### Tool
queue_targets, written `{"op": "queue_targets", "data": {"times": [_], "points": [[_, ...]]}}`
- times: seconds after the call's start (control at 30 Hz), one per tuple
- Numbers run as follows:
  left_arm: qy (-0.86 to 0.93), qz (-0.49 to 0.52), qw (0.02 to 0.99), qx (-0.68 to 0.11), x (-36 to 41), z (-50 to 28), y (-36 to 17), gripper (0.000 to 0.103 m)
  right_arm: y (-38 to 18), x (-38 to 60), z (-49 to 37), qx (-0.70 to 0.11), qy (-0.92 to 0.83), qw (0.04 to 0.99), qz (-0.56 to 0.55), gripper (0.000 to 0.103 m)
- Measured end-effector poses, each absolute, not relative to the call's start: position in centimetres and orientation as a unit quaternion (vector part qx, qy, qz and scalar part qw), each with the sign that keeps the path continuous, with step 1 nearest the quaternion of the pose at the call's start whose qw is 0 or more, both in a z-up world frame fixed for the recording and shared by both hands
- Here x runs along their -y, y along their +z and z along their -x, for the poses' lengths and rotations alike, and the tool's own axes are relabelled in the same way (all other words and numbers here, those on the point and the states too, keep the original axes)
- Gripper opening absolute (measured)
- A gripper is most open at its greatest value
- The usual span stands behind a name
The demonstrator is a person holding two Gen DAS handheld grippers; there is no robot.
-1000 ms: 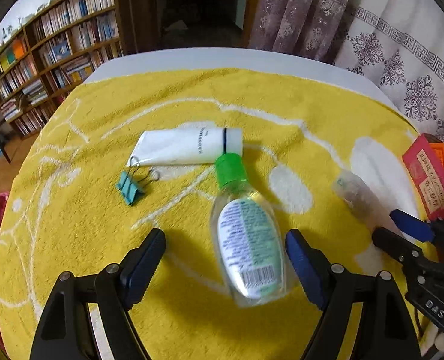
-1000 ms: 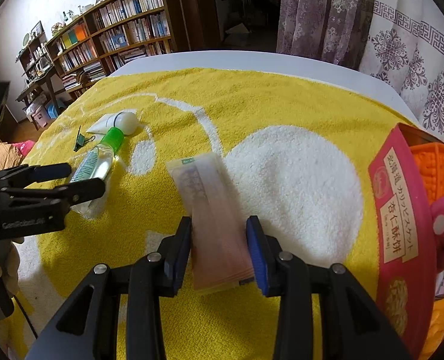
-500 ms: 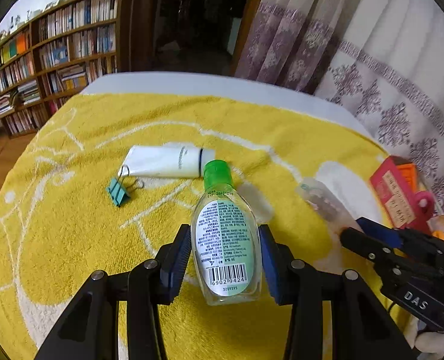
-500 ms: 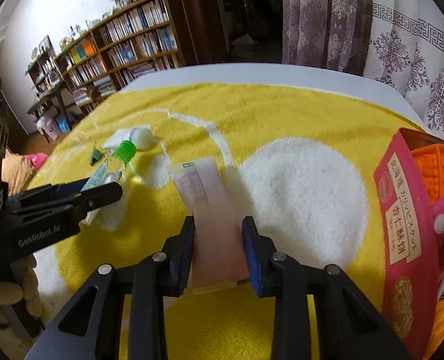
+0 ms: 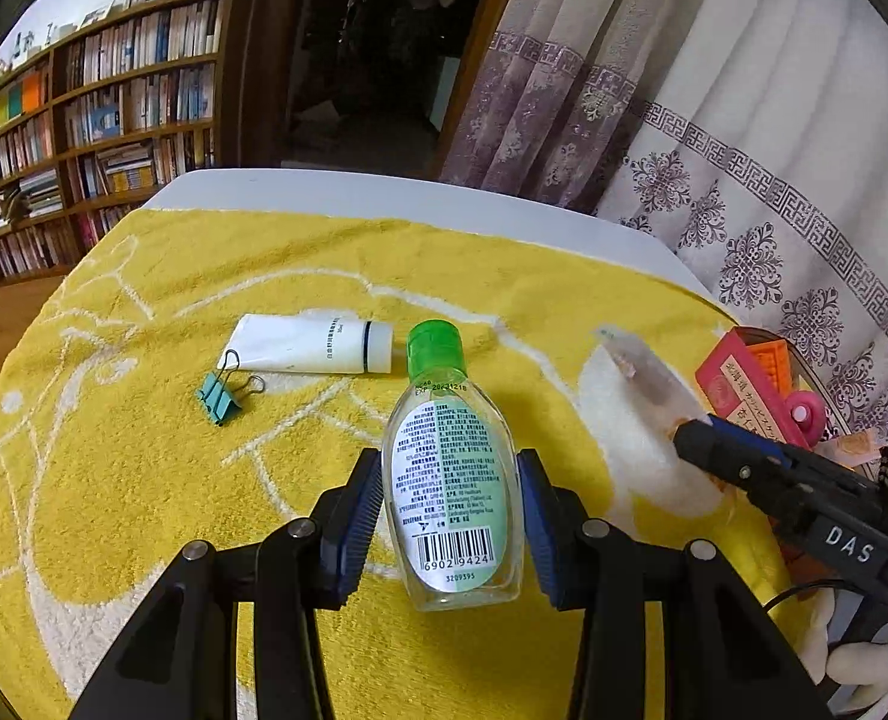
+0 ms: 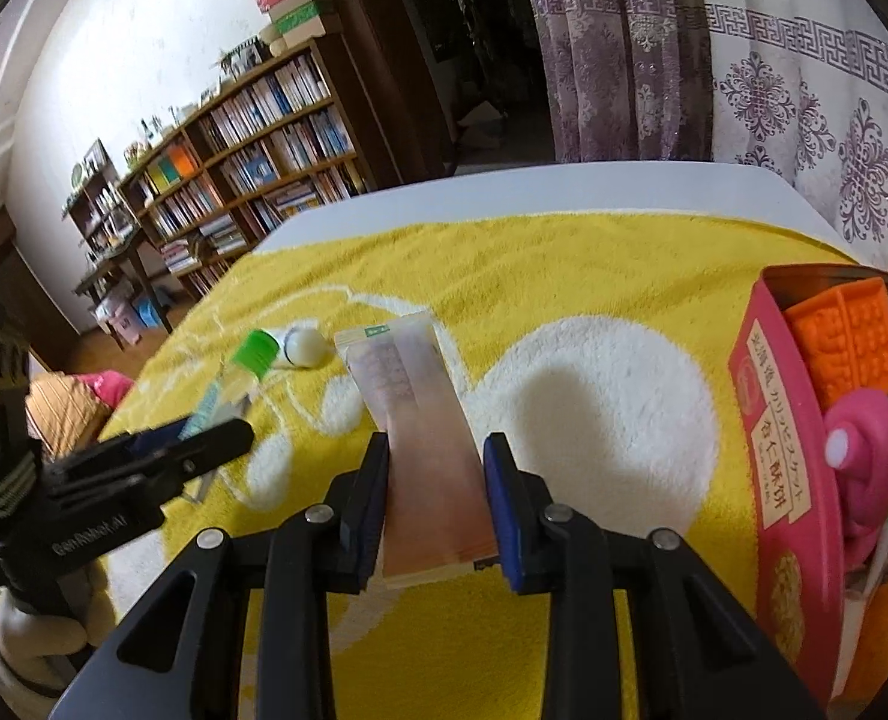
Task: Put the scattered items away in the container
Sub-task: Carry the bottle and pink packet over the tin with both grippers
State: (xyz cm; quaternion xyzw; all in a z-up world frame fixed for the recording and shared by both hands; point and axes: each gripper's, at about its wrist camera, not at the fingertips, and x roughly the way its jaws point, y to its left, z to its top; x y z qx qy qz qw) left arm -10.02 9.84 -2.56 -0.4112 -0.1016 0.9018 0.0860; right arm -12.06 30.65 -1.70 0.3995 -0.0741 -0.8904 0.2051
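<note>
Both tools are raised above the worktop and angled forward, side by side. The left tool [image 5: 449,516] is clenched on a clear sanitizer bottle [image 5: 451,489] with a green cap, lifted clear of the yellow towel [image 5: 144,480]. The right tool [image 6: 436,504] grips a flat pinkish sachet [image 6: 420,420], also lifted. The red container [image 6: 774,468] stands at the right edge, holding an orange silicone piece [image 6: 846,342]. A white tube [image 5: 312,343] and teal binder clip [image 5: 219,399] lie on the towel. Bookshelves [image 5: 84,138] and patterned curtains [image 5: 744,192] stand behind.
</note>
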Motion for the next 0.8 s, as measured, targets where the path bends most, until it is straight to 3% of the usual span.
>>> {"op": "queue_targets", "data": {"times": [0.33,0.8], "points": [[0.902,0.402,0.115,0.104,-10.8,9.0,-1.2,0.046,1.5,-32.9,8.6,0.111,-0.913,0.186,-0.345,0.034],[0.901,0.388,0.176,0.081,-17.1,7.3,2.1,0.046,5.4,-45.4,1.0,0.166,-0.951,0.036,-0.258,0.034]]}}
